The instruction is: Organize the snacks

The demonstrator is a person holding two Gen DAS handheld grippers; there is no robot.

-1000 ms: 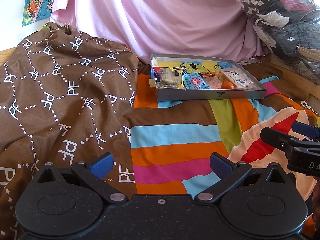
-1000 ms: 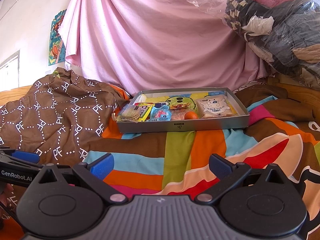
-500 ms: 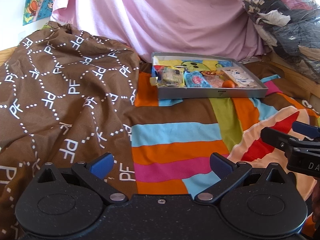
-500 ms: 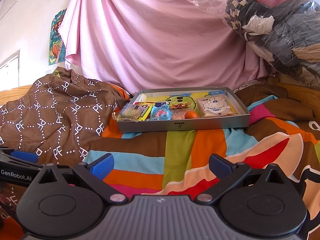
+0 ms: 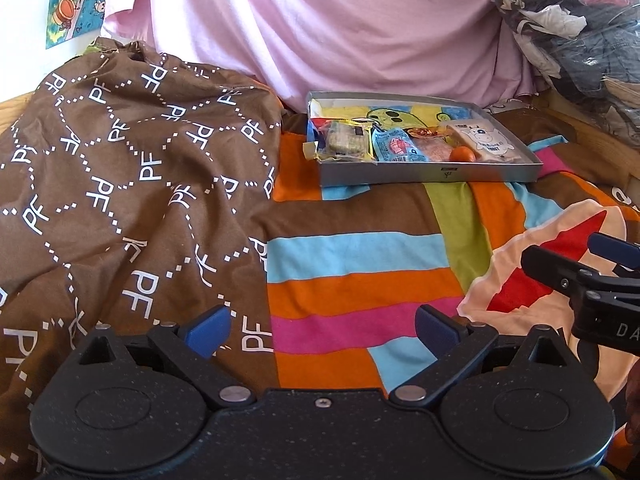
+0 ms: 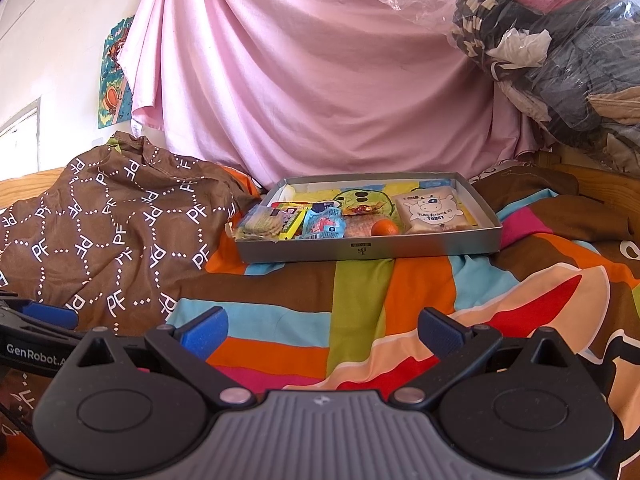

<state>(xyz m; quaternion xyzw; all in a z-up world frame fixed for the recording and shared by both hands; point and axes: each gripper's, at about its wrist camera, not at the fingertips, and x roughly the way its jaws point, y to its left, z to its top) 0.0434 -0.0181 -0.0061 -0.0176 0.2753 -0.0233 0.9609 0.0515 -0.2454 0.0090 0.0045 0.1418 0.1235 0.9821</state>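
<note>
Both jaws gaped wide and empty as my left gripper (image 5: 322,330) and right gripper (image 6: 322,328) hung well short of the snack tray (image 6: 368,249). A level approach seemed wisest, toward one packet (image 6: 430,210).

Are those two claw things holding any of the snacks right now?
No. Both the left gripper and right gripper are open and empty.

A bed is covered by a striped sheet (image 5: 360,256) in orange, blue, pink, green and brown. A brown blanket (image 5: 120,184) printed with white "PF" letters lies bunched on its left side. Behind hangs a pink cloth (image 6: 320,80). A cartoon poster (image 5: 74,4) is on the wall, and bagged clothes (image 6: 560,52) pile up at right.
</note>
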